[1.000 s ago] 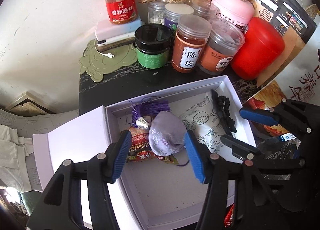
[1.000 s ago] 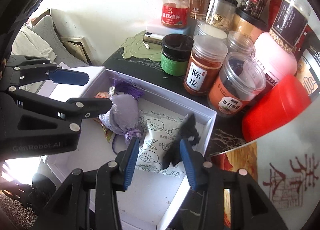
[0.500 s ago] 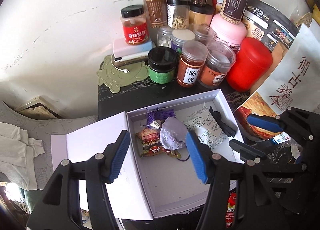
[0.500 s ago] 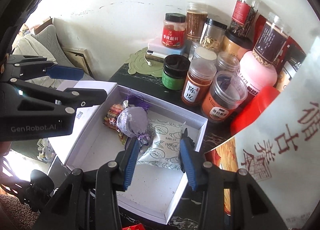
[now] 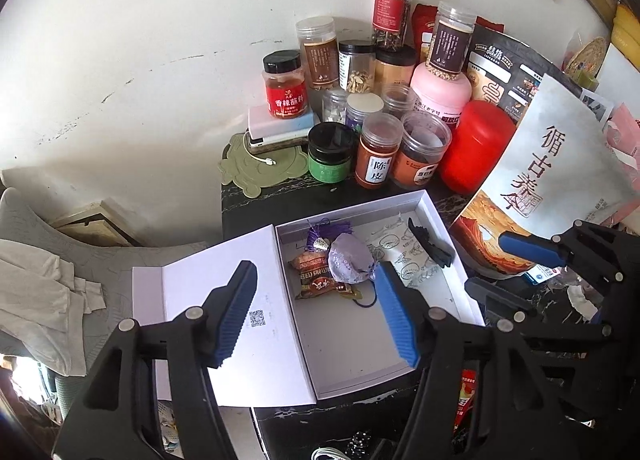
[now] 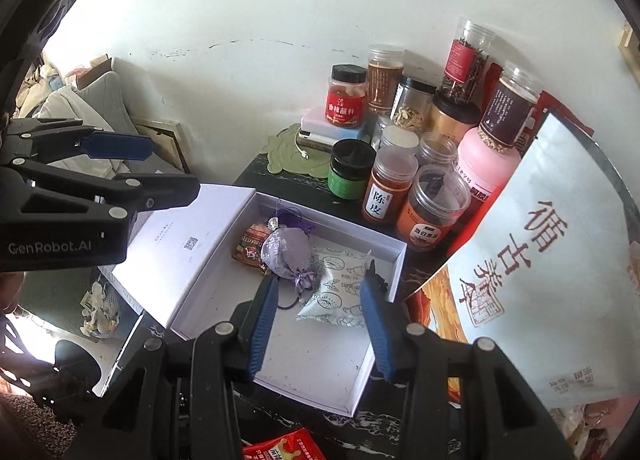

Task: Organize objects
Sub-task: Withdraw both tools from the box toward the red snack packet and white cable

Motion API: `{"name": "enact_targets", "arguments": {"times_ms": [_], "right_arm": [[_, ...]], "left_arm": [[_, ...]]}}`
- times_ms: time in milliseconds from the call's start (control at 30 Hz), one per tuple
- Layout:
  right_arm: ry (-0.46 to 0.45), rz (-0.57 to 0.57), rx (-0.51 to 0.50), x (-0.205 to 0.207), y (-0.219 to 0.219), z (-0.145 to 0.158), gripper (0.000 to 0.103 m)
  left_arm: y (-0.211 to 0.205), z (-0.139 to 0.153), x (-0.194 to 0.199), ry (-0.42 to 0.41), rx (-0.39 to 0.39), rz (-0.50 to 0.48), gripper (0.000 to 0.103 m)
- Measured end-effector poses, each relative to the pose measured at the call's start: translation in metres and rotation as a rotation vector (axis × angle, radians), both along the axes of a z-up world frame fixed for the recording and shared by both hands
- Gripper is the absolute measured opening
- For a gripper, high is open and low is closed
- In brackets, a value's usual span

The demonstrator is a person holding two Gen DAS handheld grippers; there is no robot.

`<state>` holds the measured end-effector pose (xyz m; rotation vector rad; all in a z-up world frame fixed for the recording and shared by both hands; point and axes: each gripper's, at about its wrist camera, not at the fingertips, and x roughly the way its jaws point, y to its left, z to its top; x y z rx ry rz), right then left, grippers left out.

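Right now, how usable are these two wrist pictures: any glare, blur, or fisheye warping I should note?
Left wrist view: sharp, with strong fisheye bending at the dark corners; the white box and jars read clearly, and the lower left corner is blown out. Right wrist view: also sharp, the wall is bright, and the big paper bag looms warped at the right edge.

Left gripper (image 5: pixel 316 316) & right gripper (image 6: pixel 316 324): black plastic frames, ribbed blue pads, silver pivot screws; white "GenRobot.AI" marking mid-left of right-wrist view.
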<state>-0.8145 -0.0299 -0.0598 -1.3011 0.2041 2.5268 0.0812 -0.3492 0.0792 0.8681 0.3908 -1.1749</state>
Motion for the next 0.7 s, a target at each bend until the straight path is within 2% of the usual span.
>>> {"name": "enact_targets", "arguments": {"times_ms": [267,367,700], "right_arm": [[0.033,-0.032,0.038,0.029,-0.013,0.024,0.043],[0.037,-0.038,0.047,0.041,-0.020,0.029,0.049],[0.043,-0.043,0.040,0.079,-0.047,0.031,0.049]], "left_arm": [[0.040,0.019,-0.022,-0.003,-0.050,-0.029,0.066],[0.055,0.019,-0.028,0.005,-0.055,-0.030,0.066],[0.101,0.008,-0.042,0.040,-0.063,-0.013,0.066]]}}
